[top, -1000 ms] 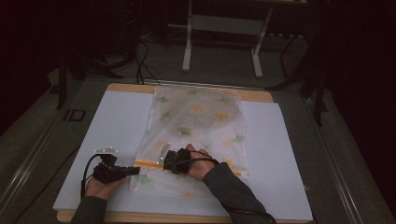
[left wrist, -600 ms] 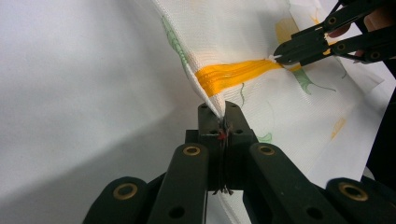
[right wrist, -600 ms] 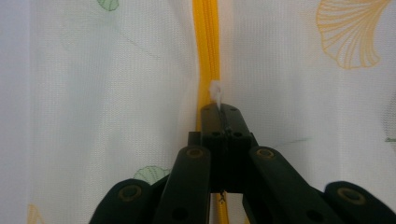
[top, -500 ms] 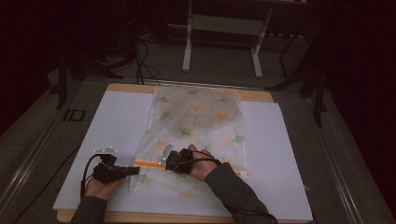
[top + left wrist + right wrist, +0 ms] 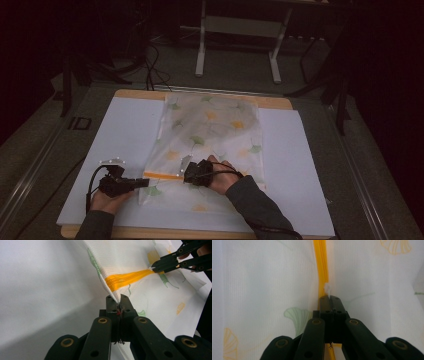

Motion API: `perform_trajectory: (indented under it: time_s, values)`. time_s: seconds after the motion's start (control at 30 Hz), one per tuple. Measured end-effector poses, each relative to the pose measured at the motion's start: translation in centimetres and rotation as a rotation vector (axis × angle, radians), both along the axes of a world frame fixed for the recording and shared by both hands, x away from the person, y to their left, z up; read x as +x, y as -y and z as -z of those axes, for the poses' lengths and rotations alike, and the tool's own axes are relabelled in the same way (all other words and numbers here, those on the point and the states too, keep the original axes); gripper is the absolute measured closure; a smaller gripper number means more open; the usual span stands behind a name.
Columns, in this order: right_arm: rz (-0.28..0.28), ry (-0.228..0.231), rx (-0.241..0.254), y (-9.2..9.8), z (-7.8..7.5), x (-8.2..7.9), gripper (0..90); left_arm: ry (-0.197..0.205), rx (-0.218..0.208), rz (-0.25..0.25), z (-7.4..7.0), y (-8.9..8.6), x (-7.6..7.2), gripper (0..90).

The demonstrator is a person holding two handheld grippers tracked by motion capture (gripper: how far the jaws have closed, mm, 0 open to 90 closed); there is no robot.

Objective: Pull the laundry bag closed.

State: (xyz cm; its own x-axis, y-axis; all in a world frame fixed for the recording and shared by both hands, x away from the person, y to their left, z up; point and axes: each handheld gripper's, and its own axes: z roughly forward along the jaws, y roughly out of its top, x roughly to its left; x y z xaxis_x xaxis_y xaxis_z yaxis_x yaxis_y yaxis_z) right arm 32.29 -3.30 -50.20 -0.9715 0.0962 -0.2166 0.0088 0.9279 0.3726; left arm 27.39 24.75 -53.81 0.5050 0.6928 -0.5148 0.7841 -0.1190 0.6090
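The right gripper [image 5: 329,298] has its jaws pressed together on the small white zipper pull [image 5: 327,288] of the mesh bag [image 5: 210,135], and in its own view the pull pokes out just past the tips, right on the orange zipper [image 5: 321,267]. Seen from above, that gripper [image 5: 189,174] sits on the zipper line roughly midway across the bag's near end. The right gripper's jaws have just been closing, with the pull between them.

Off toward the bag's left edge, the left gripper [image 5: 117,298] is clamped on a fold of the mesh right at the end of the zipper [image 5: 130,278], and the fabric tents up from its tips. From above, the left gripper [image 5: 142,182] sits at the near-left corner of the bag, level with the zipper.

The bag itself, white with green and yellow leaf prints, lies flat on the white sheet [image 5: 125,130] covering the table, its zippered end nearest the person.

I'd say this is the start of the zipper stroke: the end is anchored and the pull is caught. The next move likely calls for a steady draw of the pull along the zipper line while the left hand holds firm, keeping the tape taut so the mesh doesn't bunch.
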Motion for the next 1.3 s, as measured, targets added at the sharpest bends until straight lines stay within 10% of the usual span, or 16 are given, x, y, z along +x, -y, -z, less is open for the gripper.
perform_trajectory:
  time_s: [1.3]
  values:
    - [0.050, 0.008, -0.006, 3.3, -0.1, 0.1, 90.0, -0.002, -0.003, -0.005, 0.0, -0.1, 0.0, 89.0]
